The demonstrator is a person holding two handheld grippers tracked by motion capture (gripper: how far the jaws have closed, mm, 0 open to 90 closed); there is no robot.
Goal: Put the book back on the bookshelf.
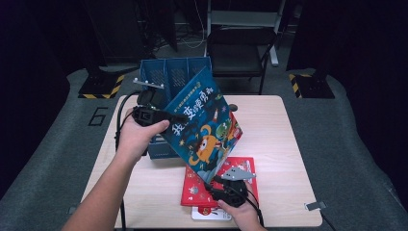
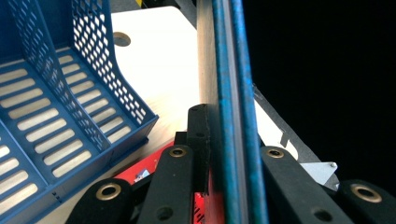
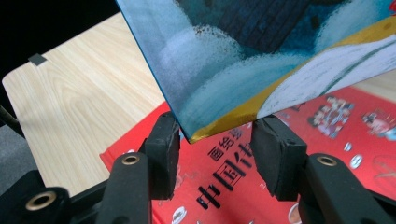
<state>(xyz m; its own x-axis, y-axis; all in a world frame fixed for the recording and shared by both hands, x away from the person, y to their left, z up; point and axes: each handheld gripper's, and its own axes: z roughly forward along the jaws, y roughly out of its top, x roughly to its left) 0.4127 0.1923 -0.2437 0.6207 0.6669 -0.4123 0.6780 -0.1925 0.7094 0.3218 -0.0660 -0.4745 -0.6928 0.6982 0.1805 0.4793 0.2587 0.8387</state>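
Standing on grey carpet (image 1: 57, 144), a pale wood table (image 1: 274, 144) backs onto darkness.

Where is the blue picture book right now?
In the high view the blue picture book is tilted above the table's middle, clamped at its left edge by the left gripper, between the blue file rack and the red book.

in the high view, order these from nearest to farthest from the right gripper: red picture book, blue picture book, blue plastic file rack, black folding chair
1. Red picture book: lying flat right beneath the right gripper.
2. Blue picture book: tilted, its lowest corner just off the jaws; too close to call against the red one.
3. Blue plastic file rack: far left of the table.
4. Black folding chair: beyond the table's far edge.
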